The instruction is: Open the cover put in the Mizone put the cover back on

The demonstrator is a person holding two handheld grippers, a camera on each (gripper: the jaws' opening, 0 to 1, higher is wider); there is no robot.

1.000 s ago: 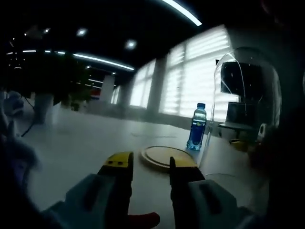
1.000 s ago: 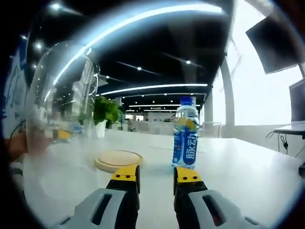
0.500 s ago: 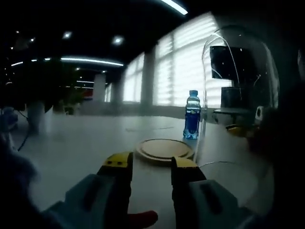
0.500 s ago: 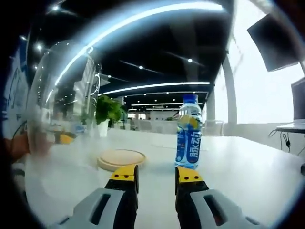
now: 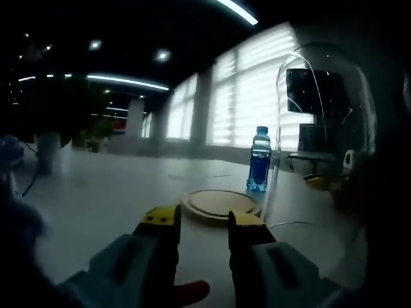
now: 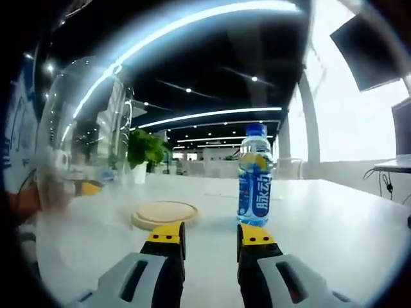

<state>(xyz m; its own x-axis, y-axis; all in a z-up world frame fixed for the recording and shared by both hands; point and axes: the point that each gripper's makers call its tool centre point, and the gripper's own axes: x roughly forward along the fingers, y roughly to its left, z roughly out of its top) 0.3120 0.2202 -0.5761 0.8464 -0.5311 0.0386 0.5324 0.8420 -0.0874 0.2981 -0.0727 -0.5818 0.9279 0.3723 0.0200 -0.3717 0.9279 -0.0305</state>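
The right gripper (image 6: 207, 233) stood unclenched before the blue-labelled plastic Mizone bottle (image 6: 255, 174) — best squared on its waist, then lifted onto the round wooden base (image 6: 164, 213).

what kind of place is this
Probably an open-plan office: a long white table, wall-mounted dark screens, strip ceiling lights, a potted plant and tall blinded windows.
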